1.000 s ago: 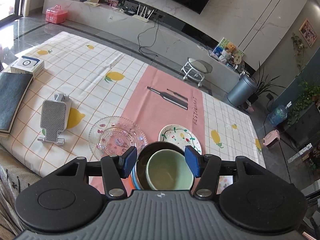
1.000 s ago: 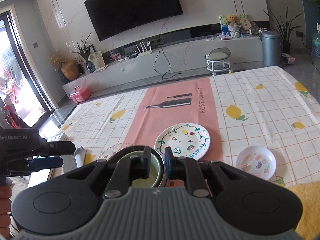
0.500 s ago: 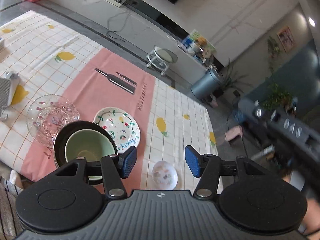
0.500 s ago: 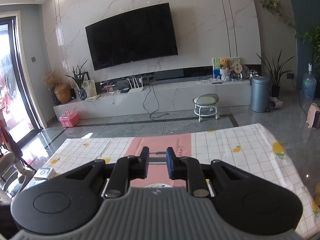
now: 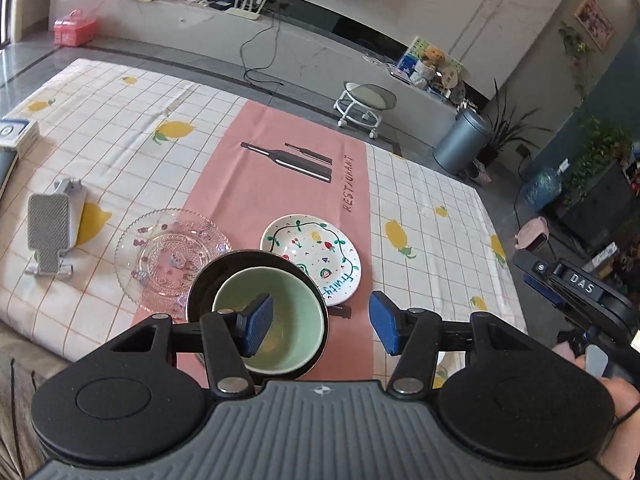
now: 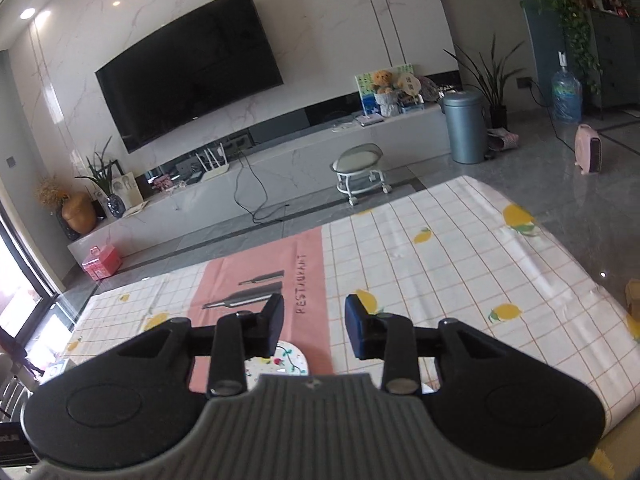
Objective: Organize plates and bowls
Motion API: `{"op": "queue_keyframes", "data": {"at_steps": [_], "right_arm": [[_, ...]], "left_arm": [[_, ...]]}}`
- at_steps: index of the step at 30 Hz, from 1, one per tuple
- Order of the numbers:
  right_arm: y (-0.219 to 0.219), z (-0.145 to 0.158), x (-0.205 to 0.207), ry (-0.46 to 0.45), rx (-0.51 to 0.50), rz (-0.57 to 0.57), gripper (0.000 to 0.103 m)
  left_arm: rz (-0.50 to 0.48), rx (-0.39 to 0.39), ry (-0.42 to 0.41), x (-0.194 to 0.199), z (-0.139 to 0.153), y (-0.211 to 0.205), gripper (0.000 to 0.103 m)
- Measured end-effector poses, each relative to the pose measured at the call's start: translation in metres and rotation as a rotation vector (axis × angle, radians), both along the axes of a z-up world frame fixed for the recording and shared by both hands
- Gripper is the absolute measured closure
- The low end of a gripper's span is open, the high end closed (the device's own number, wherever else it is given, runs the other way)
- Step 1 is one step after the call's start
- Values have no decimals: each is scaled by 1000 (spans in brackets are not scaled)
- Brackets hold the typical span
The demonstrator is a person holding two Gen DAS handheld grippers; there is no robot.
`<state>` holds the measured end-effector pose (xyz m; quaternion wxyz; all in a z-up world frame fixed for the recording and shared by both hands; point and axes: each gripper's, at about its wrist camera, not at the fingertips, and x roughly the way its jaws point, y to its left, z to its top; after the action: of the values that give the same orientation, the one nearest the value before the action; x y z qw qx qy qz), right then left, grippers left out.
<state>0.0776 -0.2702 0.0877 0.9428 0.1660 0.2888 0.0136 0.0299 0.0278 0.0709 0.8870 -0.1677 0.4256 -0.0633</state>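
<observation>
While the left gripper (image 5: 318, 328) hangs over the near table edge with jaws well apart and nothing gripped, its left pad overlaps the green bowl (image 5: 280, 320) in view; contact cannot be told. Green bowl sits nested in a black bowl (image 5: 208, 280) on the pink runner (image 5: 256, 192), close to the near edge. Glass plate (image 5: 160, 252) touches the black bowl's left rim; painted plate (image 5: 316, 260) lies just beside it on the right. Right gripper (image 6: 314, 326) has just been opening, jaws partly apart, nothing between them, over the runner. Checked cloth (image 6: 460, 264) to the right lies bare out to the table's far and right edges.
</observation>
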Motion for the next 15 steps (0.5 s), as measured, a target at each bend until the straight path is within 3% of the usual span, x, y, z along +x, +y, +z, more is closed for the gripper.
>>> {"op": "queue_keyframes", "data": {"at_steps": [7, 11, 15], "right_arm": [[-28, -67, 27, 154, 29, -67, 69], [-44, -100, 34, 237, 61, -108, 69], [-62, -136, 45, 344, 120, -171, 69]], "left_arm": [[-117, -13, 60, 33, -15, -22, 39], [-202, 50, 91, 50, -23, -45, 39], [-277, 101, 176, 65, -42, -72, 38]]}}
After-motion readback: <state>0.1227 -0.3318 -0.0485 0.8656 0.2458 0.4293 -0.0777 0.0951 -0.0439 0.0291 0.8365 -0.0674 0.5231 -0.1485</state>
